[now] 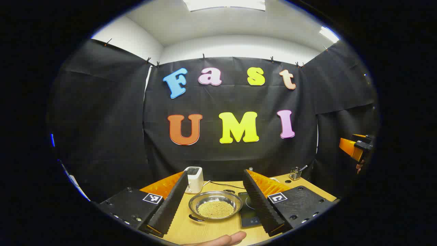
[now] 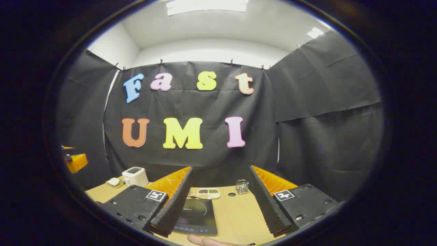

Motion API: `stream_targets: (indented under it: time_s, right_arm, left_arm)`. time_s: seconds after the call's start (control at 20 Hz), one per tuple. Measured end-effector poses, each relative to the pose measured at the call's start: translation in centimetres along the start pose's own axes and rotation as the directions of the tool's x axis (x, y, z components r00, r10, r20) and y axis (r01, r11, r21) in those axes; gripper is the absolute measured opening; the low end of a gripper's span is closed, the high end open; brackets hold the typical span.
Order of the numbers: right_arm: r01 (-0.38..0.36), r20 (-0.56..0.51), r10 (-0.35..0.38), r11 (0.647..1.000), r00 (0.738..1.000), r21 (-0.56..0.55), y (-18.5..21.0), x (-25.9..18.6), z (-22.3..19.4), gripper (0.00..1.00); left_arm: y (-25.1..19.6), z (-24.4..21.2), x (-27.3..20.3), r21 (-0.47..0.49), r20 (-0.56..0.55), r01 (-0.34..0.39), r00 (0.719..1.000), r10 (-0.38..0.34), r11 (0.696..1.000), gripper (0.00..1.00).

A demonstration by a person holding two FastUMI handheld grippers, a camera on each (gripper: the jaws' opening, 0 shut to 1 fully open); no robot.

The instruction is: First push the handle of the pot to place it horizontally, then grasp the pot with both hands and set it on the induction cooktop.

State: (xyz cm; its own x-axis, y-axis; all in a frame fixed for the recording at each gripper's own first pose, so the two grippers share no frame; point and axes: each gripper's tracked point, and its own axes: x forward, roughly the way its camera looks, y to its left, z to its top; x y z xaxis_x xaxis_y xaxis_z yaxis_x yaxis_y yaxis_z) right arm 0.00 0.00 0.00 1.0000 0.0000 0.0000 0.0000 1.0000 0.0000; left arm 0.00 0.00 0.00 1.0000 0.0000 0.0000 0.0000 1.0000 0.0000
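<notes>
The left gripper [image 1: 215,191] is hovering with fingers spread wide above the bead-filled steel pot [image 1: 215,205]. The right gripper [image 2: 222,191] is hanging equally released over the induction cooktop [image 2: 197,216] on the wooden table [image 2: 235,215].

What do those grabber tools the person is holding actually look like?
Each gripper, left and right, has two long, flat fingers with ribbed inner faces, widening into blocky bases with screws. Each base carries a small square black-and-white marker.
</notes>
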Motion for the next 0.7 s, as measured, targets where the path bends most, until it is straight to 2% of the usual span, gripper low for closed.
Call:
stream_targets:
  time_s: [0.05,0.1,0.2,0.25,0.4,0.45,0.6,0.65,0.7]
  right_arm:
    - [0.003,0.000,-0.003,1.000,1.000,0.000,-0.4,0.0,0.0,0.97]
    - [0.007,-0.001,-0.007,1.000,1.000,0.000,-0.7,-0.1,-0.1,1.00]
    - [0.013,-0.001,-0.013,1.000,1.000,0.000,-1.1,-0.1,-0.2,0.96]
    - [0.013,0.002,-0.013,1.000,1.000,0.000,-1.3,-0.2,-0.2,0.99]
    - [0.013,0.003,-0.013,1.000,1.000,-0.004,-1.7,-0.5,-0.1,0.96]
    - [0.012,0.006,-0.012,1.000,1.000,-0.007,-1.7,-0.6,-0.1,0.99]
    - [0.012,0.015,-0.012,1.000,1.000,-0.011,-1.8,-0.8,0.1,0.96]
    - [0.009,0.015,-0.009,1.000,1.000,-0.011,-1.7,-0.9,0.2,0.99]
    - [0.008,0.015,-0.008,1.000,1.000,-0.011,-1.6,-1.0,0.1,0.96]
  left_arm:
    - [0.0,0.1,-0.1,0.000,0.004,-0.001,1.000,0.001,1.000,0.96]
    - [-0.3,0.1,-0.2,0.003,0.003,0.007,1.000,-0.007,1.000,0.96]
    - [-0.6,0.2,-0.3,0.008,0.008,0.022,1.000,-0.022,1.000,0.96]
    - [-0.8,0.4,-0.5,0.007,0.009,0.026,1.000,-0.026,1.000,0.96]
    - [-1.4,0.4,-0.7,-0.008,0.014,0.041,0.999,-0.041,0.999,0.96]
    - [-1.6,0.5,-0.8,-0.009,0.014,0.049,0.999,-0.049,0.999,0.96]
    - [-1.8,0.5,-0.9,-0.004,0.014,0.054,0.998,-0.053,0.999,0.96]
    - [-2.0,0.5,-0.9,-0.001,0.011,0.057,0.998,-0.057,0.998,0.96]
    - [-2.2,0.3,-0.8,-0.002,0.008,0.061,0.998,-0.061,0.998,0.96]
